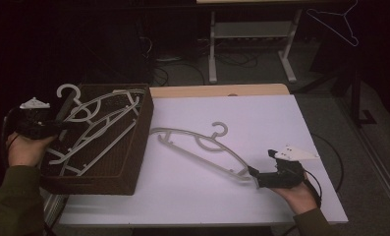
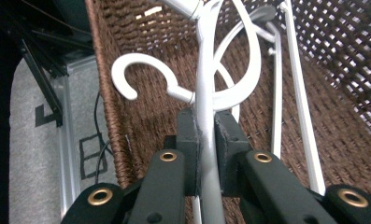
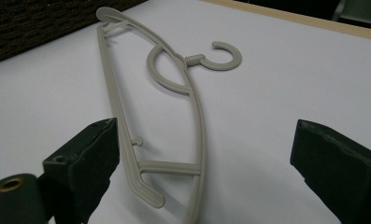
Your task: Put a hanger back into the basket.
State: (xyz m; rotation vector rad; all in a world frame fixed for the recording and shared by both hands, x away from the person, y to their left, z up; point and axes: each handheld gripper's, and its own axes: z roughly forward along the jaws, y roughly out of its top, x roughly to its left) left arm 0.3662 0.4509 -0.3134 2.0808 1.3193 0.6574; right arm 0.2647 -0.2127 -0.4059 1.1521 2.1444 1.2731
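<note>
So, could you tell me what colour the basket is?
Dark brown woven basket, clearest in the left gripper view.

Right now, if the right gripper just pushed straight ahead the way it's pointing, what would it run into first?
The right gripper stands open, with the near end of the grey hanger lying flat on the white table between its jaws. Going straight on, it would probably slide along that hanger; the brown wicker basket lies beyond.
</note>
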